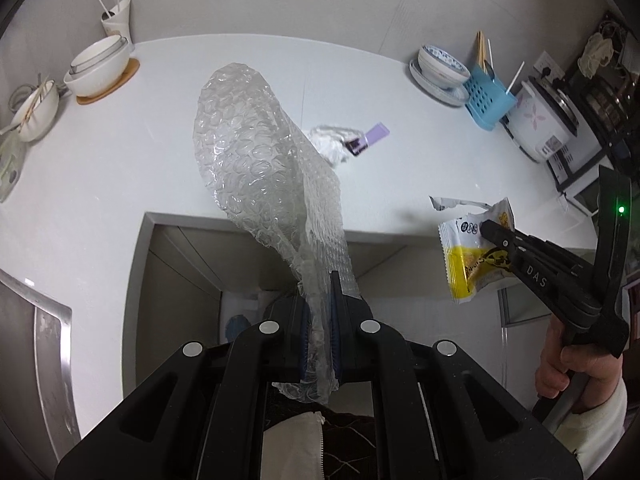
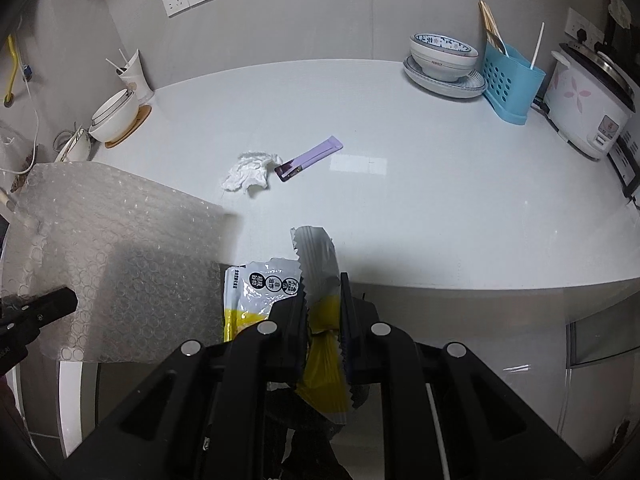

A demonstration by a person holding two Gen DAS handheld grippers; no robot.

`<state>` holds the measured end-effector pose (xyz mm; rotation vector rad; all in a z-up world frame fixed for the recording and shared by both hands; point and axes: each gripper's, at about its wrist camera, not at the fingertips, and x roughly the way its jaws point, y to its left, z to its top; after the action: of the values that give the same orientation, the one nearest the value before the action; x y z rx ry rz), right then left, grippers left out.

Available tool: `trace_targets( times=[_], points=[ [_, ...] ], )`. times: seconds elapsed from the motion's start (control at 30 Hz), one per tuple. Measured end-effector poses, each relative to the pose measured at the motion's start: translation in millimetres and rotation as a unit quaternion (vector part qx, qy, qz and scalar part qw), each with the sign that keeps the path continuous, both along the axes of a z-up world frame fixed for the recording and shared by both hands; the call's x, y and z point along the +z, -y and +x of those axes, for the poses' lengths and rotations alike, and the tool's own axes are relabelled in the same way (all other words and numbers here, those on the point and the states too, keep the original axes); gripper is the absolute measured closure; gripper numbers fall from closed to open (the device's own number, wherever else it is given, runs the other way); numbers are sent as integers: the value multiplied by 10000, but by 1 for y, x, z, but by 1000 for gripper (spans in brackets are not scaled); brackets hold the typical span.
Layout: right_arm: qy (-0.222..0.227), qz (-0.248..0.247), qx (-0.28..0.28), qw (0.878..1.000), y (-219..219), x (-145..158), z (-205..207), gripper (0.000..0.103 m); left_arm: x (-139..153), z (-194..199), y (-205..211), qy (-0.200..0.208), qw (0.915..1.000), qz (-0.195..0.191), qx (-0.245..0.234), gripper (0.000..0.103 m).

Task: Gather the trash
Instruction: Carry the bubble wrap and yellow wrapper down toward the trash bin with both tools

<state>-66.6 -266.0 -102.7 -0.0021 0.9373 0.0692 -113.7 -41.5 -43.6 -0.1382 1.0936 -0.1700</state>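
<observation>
Pinching bubble wrap (image 1: pixel 256 160) in your left tongs (image 1: pixel 320 320), your right tongs (image 2: pixel 324 312) clamp a snack wrapper (image 2: pixel 320 344); tissue (image 2: pixel 250 170) lies at 12 o'clock on the desk (image 2: pixel 440 200).

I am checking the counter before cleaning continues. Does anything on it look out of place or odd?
Yes. A crumpled white tissue and a torn purple sachet lie loose mid-counter, touching or nearly so, while the dishes sit tidy along the edges. The bubble wrap and yellow snack wrapper are already held.

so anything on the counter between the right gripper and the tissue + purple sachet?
Nothing visible. Bare counter lies between the right gripper and the crumpled tissue and purple sachet. But it's shut on the yellow snack wrapper.
</observation>
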Motion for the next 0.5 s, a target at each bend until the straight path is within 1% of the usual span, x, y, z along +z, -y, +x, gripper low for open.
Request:
trace_targets(
  times=[0.2, 0.23, 0.5],
  points=[
    [-166, -39, 36, 9998, 0, -20, -14, 91, -23, -9, 7, -137, 9998, 92, -107, 96],
    [-201, -41, 35, 9998, 0, -24, -16, 91, -28, -10, 8, -154, 9997, 152, -102, 96],
    [-470, -30, 99, 9988, -2, -47, -36, 91, -52, -23, 11, -306, 9989, 332, -140, 95]
  ],
)
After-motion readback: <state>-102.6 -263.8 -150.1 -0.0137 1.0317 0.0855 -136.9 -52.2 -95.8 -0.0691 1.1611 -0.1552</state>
